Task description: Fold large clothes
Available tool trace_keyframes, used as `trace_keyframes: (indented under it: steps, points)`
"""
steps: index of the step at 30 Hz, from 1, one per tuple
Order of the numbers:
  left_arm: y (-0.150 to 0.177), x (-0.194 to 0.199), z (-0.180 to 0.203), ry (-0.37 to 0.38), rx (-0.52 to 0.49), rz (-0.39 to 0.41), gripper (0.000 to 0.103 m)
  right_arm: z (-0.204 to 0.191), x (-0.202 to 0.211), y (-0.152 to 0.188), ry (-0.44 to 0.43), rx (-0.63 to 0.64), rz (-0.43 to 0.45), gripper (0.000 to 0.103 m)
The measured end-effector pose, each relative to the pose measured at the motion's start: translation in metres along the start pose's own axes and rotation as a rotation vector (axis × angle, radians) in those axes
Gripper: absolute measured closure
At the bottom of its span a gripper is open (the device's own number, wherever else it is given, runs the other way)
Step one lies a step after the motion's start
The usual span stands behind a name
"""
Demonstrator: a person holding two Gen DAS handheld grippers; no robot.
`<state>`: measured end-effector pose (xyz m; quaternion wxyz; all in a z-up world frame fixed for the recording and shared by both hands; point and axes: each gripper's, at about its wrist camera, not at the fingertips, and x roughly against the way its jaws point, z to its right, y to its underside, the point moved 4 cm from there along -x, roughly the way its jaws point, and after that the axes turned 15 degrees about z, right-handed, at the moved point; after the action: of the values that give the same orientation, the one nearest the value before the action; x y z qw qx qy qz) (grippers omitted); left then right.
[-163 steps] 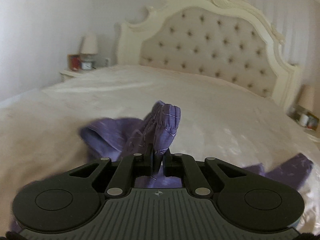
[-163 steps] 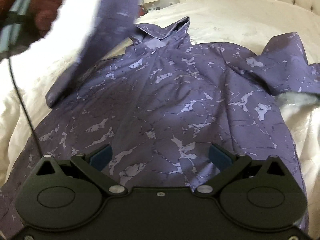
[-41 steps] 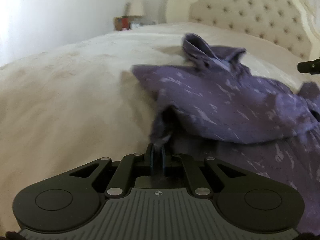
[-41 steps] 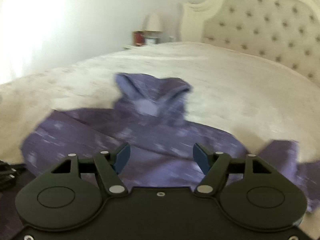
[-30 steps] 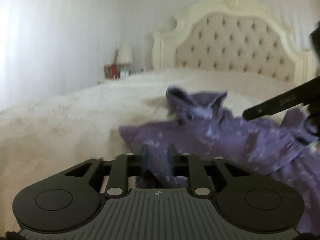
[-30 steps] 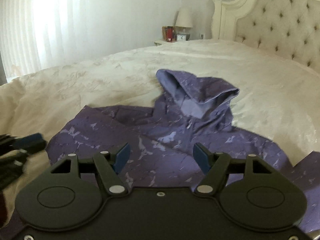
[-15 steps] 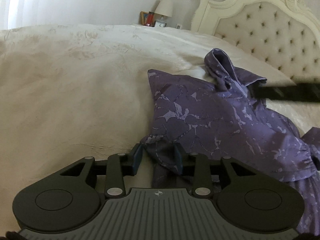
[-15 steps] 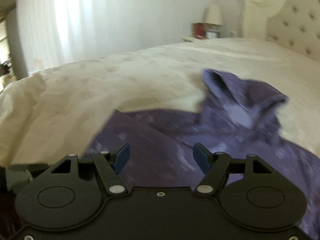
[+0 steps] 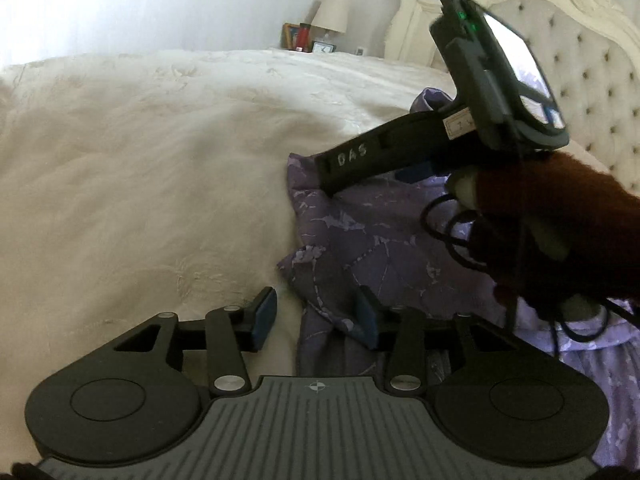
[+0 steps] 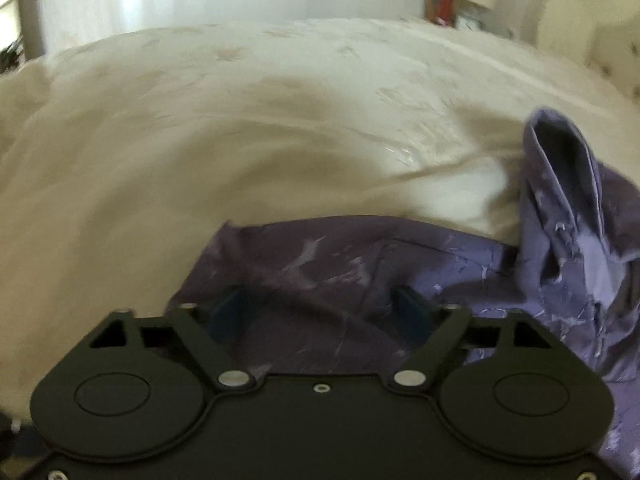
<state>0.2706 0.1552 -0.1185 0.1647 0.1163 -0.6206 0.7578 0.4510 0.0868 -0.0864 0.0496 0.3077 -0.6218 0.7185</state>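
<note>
Now low over the cream bed (image 9: 140, 168), left tongs (image 9: 316, 314) parted, pads having just spread, a folded edge of the purple patterned jacket (image 9: 384, 256) lying loose between them, unpinched. Beyond and to the right, right tongs (image 10: 322, 314) wide apart, just opened further, hovering above the jacket's flat cloth, nothing pressed between the pads. Hood (image 10: 568, 200) standing up ahead-right of the right tongs. Dark red sleeve (image 9: 560, 216) carrying the right tongs across the left view.
</note>
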Motion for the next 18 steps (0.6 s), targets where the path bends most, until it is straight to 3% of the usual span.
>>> trace_keyframes:
  steps: [4, 6, 8, 13, 18]
  points:
    - [0.003, 0.001, -0.002, 0.014, 0.015, 0.015, 0.049, 0.020, 0.015, 0.002, 0.006, -0.147, 0.029, 0.017]
    - [0.008, 0.003, 0.000, 0.027, -0.005, 0.026, 0.036, 0.027, 0.037, 0.007, 0.012, -0.168, 0.063, 0.017]
    - [0.011, 0.004, 0.005, 0.031, -0.043, 0.040, 0.032, 0.037, 0.065, 0.015, 0.013, -0.186, 0.094, 0.017]
    - [0.016, 0.006, 0.007, 0.028, -0.073, 0.061, 0.030, 0.076, 0.146, 0.046, 0.049, -0.273, 0.140, 0.016]
    - [0.016, 0.009, 0.002, 0.047, -0.036, 0.070, 0.030, 0.134, 0.232, 0.093, 0.184, -0.381, 0.145, 0.016]
